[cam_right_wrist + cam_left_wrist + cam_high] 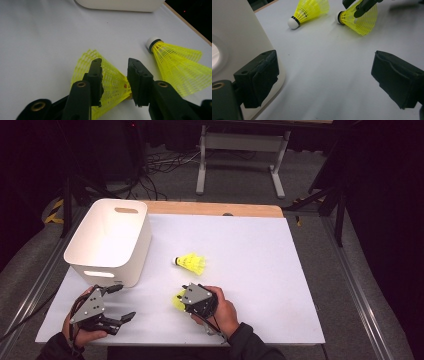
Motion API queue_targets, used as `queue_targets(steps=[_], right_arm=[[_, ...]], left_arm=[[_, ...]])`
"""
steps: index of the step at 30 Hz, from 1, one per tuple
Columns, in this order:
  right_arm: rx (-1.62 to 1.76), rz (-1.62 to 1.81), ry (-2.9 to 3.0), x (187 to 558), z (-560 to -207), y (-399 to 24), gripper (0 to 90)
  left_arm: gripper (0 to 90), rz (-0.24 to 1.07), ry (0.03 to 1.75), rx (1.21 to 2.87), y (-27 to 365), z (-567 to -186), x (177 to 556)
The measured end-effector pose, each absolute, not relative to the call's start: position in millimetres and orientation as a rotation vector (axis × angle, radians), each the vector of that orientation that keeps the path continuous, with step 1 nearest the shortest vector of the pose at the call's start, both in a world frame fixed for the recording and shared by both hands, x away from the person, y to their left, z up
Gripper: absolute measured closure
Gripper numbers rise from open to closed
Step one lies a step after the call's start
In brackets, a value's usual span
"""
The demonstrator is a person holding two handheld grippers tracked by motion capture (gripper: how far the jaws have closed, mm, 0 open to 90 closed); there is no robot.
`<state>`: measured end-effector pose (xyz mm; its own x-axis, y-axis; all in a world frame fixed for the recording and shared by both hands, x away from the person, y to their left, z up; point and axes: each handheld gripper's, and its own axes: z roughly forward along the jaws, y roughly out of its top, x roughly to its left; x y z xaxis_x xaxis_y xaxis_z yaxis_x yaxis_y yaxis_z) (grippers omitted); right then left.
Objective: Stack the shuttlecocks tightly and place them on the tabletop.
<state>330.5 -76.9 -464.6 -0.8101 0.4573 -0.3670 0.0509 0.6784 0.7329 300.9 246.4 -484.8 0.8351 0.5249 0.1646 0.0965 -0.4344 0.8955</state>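
Our right gripper (115,80) has its jaws clamped on the netted skirt of a yellow shuttlecock (110,82), one pad on each side of the cone, which lies on the white table (260,270) near our edge. In the high view that gripper (186,301) covers most of the held shuttlecock (178,301), a bit of yellow showing at its left. A second yellow shuttlecock (190,262) lies on its side just beyond, apart from the first, its white cork tip toward the white bin (107,240). Our left gripper (117,302) sits close to the near corner of that bin, jaws wide apart with nothing between them, bare table under them.
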Motion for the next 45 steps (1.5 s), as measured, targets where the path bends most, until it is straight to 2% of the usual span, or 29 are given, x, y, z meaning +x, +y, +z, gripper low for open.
queue_targets(steps=[10,20,31,45], right_arm=[[0.36,0.995,2.318,327,-461,-79,78.7],[0.381,1.008,2.284,329,-453,-91,85.9],[0.487,1.114,2.271,337,-441,-116,86.4],[0.623,1.206,2.284,344,-444,-150,84.8]], left_arm=[[8.0,0.51,0.456,1.986,247,-485,302],[7.9,0.51,0.455,1.991,247,-485,302],[7.9,0.509,0.457,1.989,247,-485,301],[7.9,0.514,0.459,1.989,248,-484,301]])
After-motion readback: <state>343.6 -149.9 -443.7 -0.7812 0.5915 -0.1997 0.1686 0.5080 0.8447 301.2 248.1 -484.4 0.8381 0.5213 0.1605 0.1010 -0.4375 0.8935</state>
